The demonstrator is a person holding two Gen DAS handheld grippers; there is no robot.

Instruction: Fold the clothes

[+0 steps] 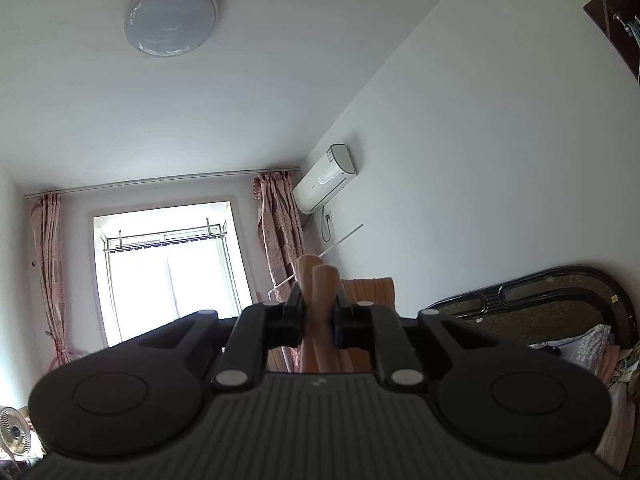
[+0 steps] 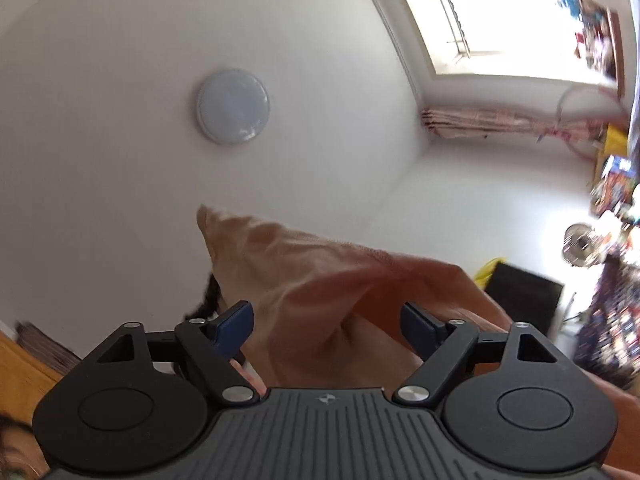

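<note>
Bedroom, folding | left gripper (image 1: 318, 320) clenched on a bunched fold of the peach garment (image 1: 320, 292), raised so it hangs free | right gripper (image 2: 328, 320) released, jaws wide around the cloth (image 2: 320, 280), not pinching.

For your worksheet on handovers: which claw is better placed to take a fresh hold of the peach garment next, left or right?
Right, probably. The right claw stands open with the peach garment loose between its fingers. The left claw is already shut on a fold of it.

We read no text, label, brand or number in either view; the marking on the air conditioner (image 1: 325, 179) is too small.
</note>
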